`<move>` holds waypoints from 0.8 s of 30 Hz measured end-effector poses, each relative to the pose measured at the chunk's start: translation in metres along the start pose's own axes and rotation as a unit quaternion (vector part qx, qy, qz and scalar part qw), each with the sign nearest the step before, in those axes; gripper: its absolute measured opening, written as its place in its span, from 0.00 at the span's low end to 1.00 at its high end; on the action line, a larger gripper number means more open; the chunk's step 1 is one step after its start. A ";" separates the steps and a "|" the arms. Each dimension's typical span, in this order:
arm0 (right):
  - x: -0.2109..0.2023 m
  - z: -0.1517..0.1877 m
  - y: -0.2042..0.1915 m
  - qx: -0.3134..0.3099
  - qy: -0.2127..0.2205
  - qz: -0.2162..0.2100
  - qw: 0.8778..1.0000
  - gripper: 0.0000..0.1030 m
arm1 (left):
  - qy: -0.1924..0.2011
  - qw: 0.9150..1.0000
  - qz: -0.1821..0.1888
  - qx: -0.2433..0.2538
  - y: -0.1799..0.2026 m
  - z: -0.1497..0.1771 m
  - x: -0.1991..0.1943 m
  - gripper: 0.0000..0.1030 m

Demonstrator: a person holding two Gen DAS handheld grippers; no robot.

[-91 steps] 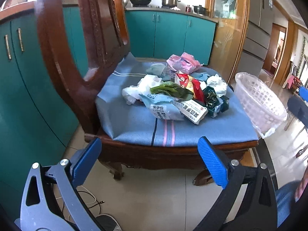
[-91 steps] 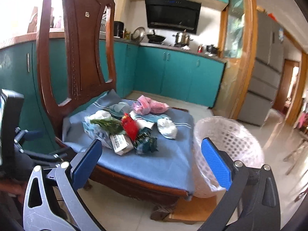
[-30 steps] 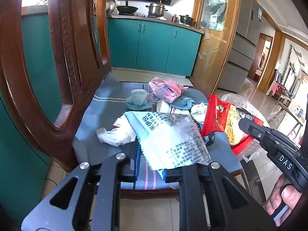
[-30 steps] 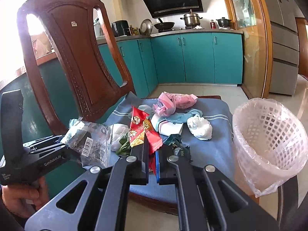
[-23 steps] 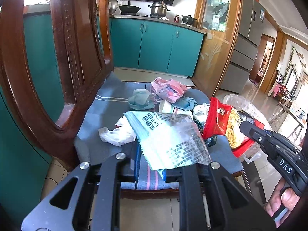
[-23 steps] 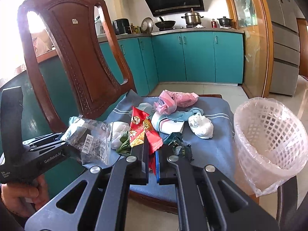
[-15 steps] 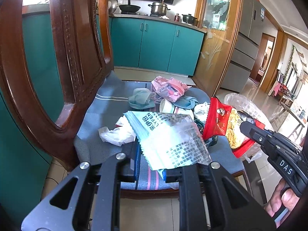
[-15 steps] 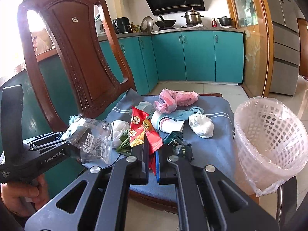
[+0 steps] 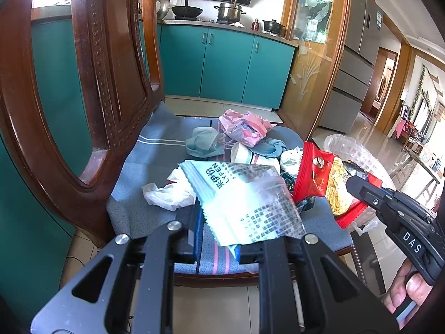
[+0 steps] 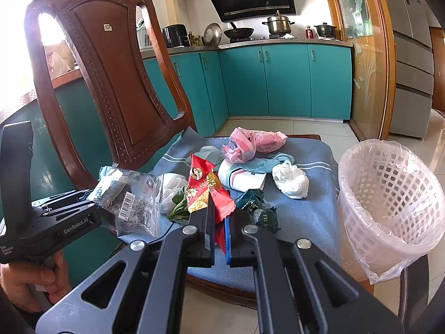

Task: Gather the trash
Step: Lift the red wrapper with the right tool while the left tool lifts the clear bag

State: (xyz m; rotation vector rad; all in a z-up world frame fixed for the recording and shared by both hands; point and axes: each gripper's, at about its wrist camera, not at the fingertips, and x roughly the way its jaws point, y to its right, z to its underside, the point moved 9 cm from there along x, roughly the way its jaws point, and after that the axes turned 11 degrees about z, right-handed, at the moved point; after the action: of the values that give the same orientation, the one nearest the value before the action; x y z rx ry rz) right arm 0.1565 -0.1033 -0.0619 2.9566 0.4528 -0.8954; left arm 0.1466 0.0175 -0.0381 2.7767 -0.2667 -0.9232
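My left gripper [image 9: 217,231] is shut on a clear, pale-blue printed plastic packet [image 9: 244,203], held up over the front of the chair seat. In the right wrist view the same packet [image 10: 130,203] hangs from the left gripper [image 10: 91,208] at the left. My right gripper [image 10: 219,222] is shut on a red snack wrapper [image 10: 205,189], also lifted above the seat. More trash lies on the blue seat cloth [image 10: 306,211]: a pink bag [image 10: 244,142], a white crumpled wad [image 10: 290,181], a dark green wrapper [image 10: 258,208]. A white lattice bin [image 10: 389,194] with a plastic liner stands at the seat's right.
The carved wooden chair back [image 10: 111,83] rises at the left, close to the left gripper. Teal kitchen cabinets [image 10: 286,80] line the far wall. A hand [image 10: 30,281] grips the left tool's handle. Tiled floor [image 9: 217,306] shows below the seat's front edge.
Three seconds ago both grippers stood open in front of the chair with all trash on the seat. Now each is shut on a lifted wrapper. Over the last second nothing has moved.
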 end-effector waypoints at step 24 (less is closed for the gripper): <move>0.000 0.000 -0.001 -0.004 0.000 0.002 1.000 0.06 | -0.003 1.000 0.000 0.004 0.000 0.001 0.003 0.17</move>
State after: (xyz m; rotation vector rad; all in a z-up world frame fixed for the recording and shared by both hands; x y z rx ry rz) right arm 0.1568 -0.1026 -0.0619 2.9498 0.4502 -0.8909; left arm 0.1486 0.0162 -0.0404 2.7818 -0.2722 -0.9319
